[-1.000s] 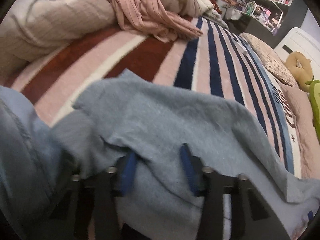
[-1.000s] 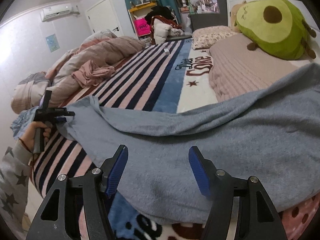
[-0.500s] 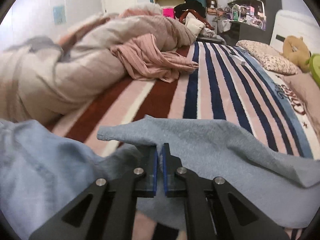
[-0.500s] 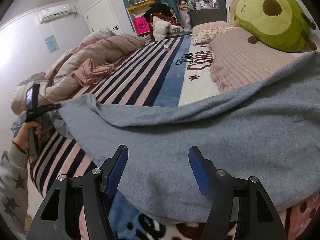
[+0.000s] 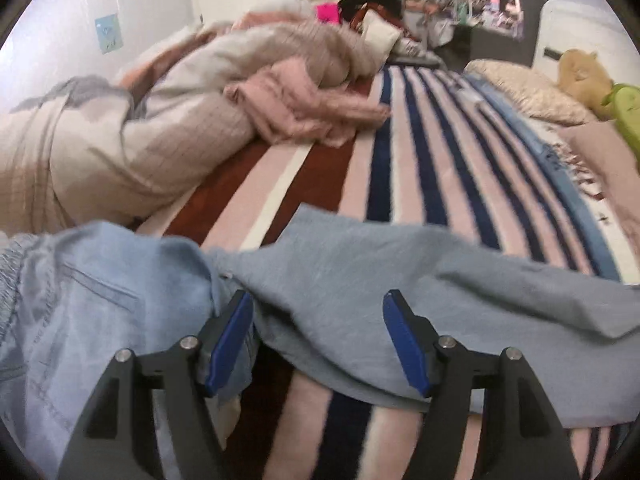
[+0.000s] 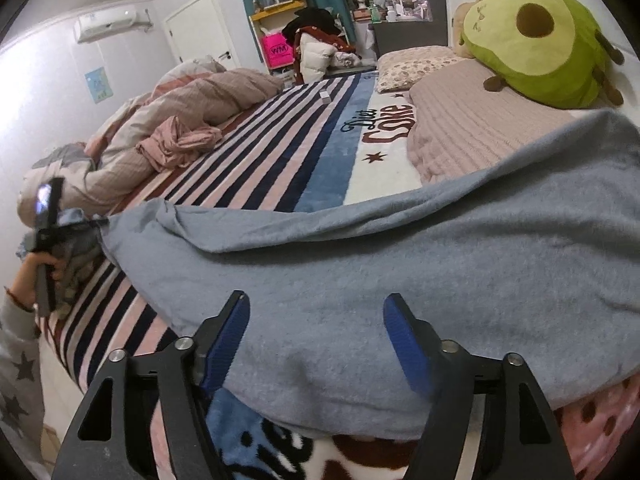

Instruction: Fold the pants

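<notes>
- The bed (image 6: 280, 168) carries everything: a plush striped blanket in pink, navy and rust, thick and grippy, so cloth dragged over it will likely catch and bunch.
- The pants (image 6: 400, 280), soft grey-blue brushed knit, lie spread across the near edge of the bed, one long ridge of slack running along their far side; in the left wrist view they (image 5: 400, 280) end in a loose corner lying on the stripes.
- Judged step: taking hold of both ends to lay one half over the other. Best to lift the cloth off the pile before carrying it, and pull that ridge flat first.
- A paler blue garment (image 5: 80, 300) with stitched seams lies just beside the pants' left end; the bite should take the pants only.
- The right gripper (image 6: 316, 344) stands with jaws wide apart over the near hem, holding nothing.
- The left gripper (image 5: 316, 338) likewise gapes, its blue pads either side of the cloth edge, nothing pinched.
- Both should bite deep enough to catch both fabric layers.
</notes>
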A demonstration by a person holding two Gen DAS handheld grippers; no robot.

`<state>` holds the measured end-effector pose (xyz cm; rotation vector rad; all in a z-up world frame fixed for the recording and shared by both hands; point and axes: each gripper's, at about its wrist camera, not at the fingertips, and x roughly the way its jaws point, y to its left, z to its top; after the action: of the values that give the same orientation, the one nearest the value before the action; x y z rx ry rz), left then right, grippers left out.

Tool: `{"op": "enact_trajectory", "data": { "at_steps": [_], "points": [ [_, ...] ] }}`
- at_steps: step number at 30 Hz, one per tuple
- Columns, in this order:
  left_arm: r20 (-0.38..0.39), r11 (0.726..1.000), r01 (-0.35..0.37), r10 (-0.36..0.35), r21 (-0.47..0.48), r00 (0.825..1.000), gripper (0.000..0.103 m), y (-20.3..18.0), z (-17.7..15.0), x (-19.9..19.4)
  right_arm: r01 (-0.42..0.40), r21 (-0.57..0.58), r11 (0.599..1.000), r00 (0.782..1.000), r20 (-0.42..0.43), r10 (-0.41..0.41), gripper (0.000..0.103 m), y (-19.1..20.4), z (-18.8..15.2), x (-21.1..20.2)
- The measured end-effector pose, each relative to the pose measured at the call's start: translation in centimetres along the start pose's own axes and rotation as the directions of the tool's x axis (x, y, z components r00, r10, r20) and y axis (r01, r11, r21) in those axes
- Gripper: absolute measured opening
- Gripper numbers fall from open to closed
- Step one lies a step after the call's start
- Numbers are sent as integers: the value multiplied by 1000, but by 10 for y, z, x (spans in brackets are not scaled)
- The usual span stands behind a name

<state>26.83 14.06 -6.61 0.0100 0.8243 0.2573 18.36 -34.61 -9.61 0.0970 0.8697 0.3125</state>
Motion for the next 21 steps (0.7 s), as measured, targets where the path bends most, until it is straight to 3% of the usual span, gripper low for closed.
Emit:
{"op": "enact_trajectory", "data": {
  "at_steps": [4, 8, 12, 14, 16, 21],
  "points": [
    [-7, 984, 171, -170, 45, 985, 64, -31, 5, -18, -68, -9, 998, 997, -45, 67, 66, 10, 11, 20],
    [-110, 930, 347, -334, 124, 936, 64, -86, 1, -3, -151, 13, 989, 984, -94, 151, 66, 26, 23, 56],
    [-215, 890, 401, -357, 219, 909, 64, -136, -11, 26, -170, 21, 985, 970, -172, 171, 32, 38, 29, 97],
    [-252, 877, 427, -372, 221, 894, 64, -148, -12, 40, -154, 15, 988, 967, -204, 154, 28, 40, 30, 111],
    [-264, 878, 423, -364, 223, 893, 63, -159, -10, 55, -125, 8, 992, 969, -213, 124, 27, 38, 34, 122],
    [-224, 899, 378, -331, 220, 917, 64, -173, 9, 81, -46, 48, 998, 985, -166, 53, 27, 16, 54, 134]
  ]
}}
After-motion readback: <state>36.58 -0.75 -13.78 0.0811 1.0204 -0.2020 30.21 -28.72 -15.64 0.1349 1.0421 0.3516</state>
